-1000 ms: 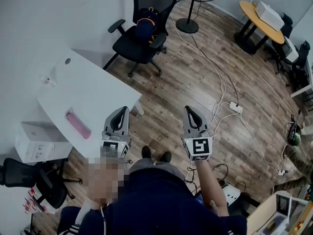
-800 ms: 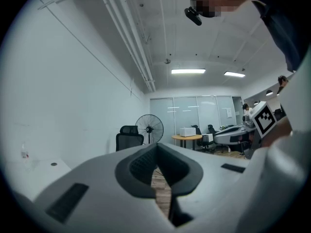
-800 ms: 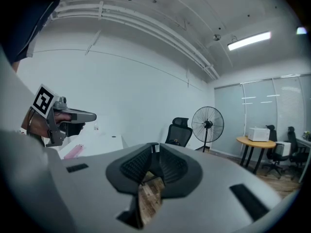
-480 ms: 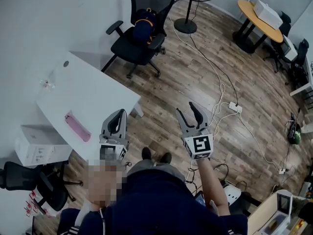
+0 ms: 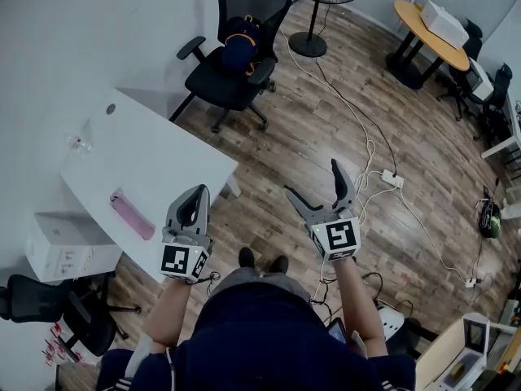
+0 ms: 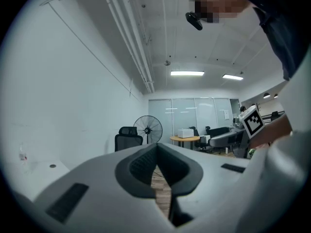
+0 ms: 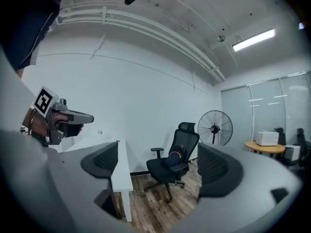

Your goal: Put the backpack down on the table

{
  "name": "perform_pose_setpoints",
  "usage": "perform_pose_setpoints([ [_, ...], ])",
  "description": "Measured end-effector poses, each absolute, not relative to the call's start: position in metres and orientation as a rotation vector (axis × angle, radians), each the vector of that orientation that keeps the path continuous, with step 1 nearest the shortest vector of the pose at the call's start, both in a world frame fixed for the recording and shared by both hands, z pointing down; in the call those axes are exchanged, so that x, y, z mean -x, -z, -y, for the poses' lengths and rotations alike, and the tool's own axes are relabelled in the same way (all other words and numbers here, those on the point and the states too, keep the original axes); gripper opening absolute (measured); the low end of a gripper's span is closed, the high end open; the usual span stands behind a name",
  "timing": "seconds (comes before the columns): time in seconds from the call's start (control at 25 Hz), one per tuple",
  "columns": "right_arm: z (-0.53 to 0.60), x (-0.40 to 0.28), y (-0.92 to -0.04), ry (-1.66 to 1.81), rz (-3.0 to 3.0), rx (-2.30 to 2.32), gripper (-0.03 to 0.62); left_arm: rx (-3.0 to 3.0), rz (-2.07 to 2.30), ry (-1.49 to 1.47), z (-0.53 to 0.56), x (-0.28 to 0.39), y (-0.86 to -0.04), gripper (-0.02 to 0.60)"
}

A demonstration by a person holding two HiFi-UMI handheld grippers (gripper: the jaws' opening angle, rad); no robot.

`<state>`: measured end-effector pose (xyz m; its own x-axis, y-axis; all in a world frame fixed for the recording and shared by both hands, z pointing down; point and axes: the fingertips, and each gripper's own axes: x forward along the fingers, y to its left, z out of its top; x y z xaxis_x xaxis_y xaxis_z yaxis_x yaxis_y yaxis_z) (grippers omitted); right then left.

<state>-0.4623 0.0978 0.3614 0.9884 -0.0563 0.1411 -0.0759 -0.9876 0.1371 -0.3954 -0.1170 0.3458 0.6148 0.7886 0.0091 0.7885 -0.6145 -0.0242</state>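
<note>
A dark blue backpack [image 5: 242,39] with orange trim sits on the seat of a black office chair [image 5: 236,72], far ahead of both grippers. In the right gripper view the backpack [image 7: 175,156] shows between the jaws but well beyond them. The white table [image 5: 163,157] stands at the left. My left gripper [image 5: 197,194] hangs over the table's near corner, shut and empty [image 6: 156,154]. My right gripper [image 5: 313,179] is over the wooden floor; its jaws have just been opening and stand wide with nothing between them [image 7: 158,163].
A pink case [image 5: 132,214] and a small clear object [image 5: 79,141] lie on the table. A standing fan [image 5: 313,10] is beyond the chair. Cables and a power strip [image 5: 391,179] cross the floor at right. A white box [image 5: 59,243] sits left of the table.
The right gripper's jaws went from shut to wide open, and it shifted a little to the right. The left gripper stayed shut and barely moved.
</note>
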Motion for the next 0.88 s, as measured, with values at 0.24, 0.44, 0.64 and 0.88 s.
perform_pose_setpoints([
  [0.24, -0.086, 0.439, -0.366, -0.22, 0.111, -2.988, 0.508, 2.78, 1.407, -0.027, 0.13, 0.379, -0.342, 0.004],
  [0.44, -0.088, 0.409, -0.365, -0.219, 0.127, -2.982, 0.508, 2.777, 1.409, -0.028, 0.129, 0.36, -0.344, 0.005],
  [0.64, -0.11, 0.373, -0.369, -0.243, 0.16, -2.968, 0.508, 2.798, 1.379, -0.012, 0.109, 0.334, -0.349, 0.003],
  [0.88, -0.166, 0.311, -0.381, -0.234, 0.247, -2.984, 0.506, 2.845, 1.29, -0.018, 0.052, 0.281, -0.357, 0.005],
])
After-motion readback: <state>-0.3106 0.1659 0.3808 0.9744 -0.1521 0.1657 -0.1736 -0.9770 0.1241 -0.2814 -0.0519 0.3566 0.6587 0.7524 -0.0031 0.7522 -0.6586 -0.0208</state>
